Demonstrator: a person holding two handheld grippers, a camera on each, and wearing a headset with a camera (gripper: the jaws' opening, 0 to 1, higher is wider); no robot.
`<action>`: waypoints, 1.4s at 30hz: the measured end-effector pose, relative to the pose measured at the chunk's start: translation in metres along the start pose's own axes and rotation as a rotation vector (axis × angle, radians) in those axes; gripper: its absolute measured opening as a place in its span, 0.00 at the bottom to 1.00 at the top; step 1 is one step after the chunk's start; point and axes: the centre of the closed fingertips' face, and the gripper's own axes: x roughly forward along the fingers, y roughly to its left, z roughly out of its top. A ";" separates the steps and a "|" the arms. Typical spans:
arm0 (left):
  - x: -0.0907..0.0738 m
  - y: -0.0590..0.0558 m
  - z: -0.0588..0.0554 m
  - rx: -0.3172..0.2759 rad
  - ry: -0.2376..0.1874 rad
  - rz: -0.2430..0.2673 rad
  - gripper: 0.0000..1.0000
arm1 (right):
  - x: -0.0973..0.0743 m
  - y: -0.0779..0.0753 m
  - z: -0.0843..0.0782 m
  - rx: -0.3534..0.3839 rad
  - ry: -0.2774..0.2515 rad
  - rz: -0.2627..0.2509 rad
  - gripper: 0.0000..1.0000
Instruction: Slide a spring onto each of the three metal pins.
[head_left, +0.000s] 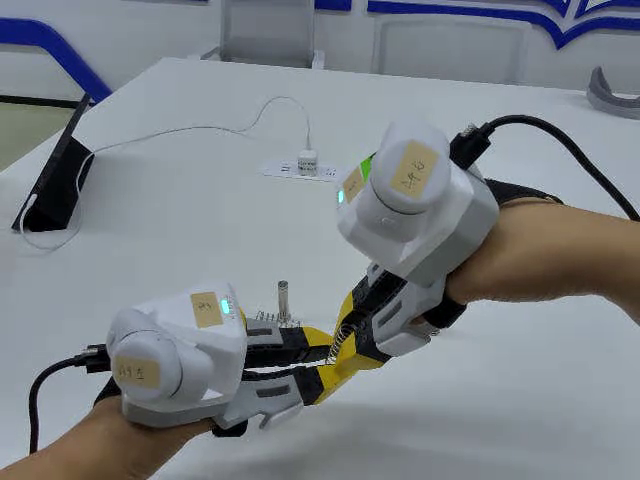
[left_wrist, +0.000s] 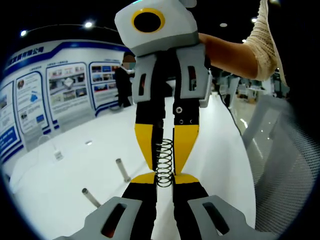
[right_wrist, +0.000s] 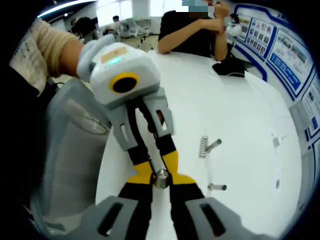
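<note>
At lower centre of the left gripper view, the left gripper (left_wrist: 164, 180) has its yellow tips drawn almost together. They pinch the lower end of a coil spring (left_wrist: 164, 159). The right gripper (right_wrist: 161, 181) meets it tip to tip with jaws likewise nearly closed, its yellow fingers flanking the same coil spring along its length. In the right gripper view the coil shows end-on between the meeting tips. Both claws hold it clear above the white table (head_left: 180, 210).

Just beyond, left of centre in the head view, a metal pin (head_left: 283, 300) stands upright, and a loose spring (head_left: 266, 317) lies at its foot. A second pin (right_wrist: 217, 187) sits near them, right of centre in the right gripper view.

Farther up the head view, a white plug (head_left: 307, 160) sits in a flat socket strip and a thin cable (head_left: 170, 131) trails left from it. A dark tablet (head_left: 55, 185) stands at the left edge. At the top of the right gripper view a seated person (right_wrist: 192, 35) leans on the table's far side.
</note>
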 end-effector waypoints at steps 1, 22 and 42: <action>0.000 0.000 0.000 0.001 0.000 0.000 0.11 | 0.000 0.000 0.000 0.001 0.000 -0.001 0.13; -0.006 0.011 -0.005 -0.038 0.004 0.042 0.19 | -0.005 -0.011 0.001 0.006 0.001 -0.019 0.12; -0.033 0.032 -0.025 -0.129 0.012 0.143 0.34 | -0.028 -0.041 -0.014 0.066 0.007 -0.091 0.12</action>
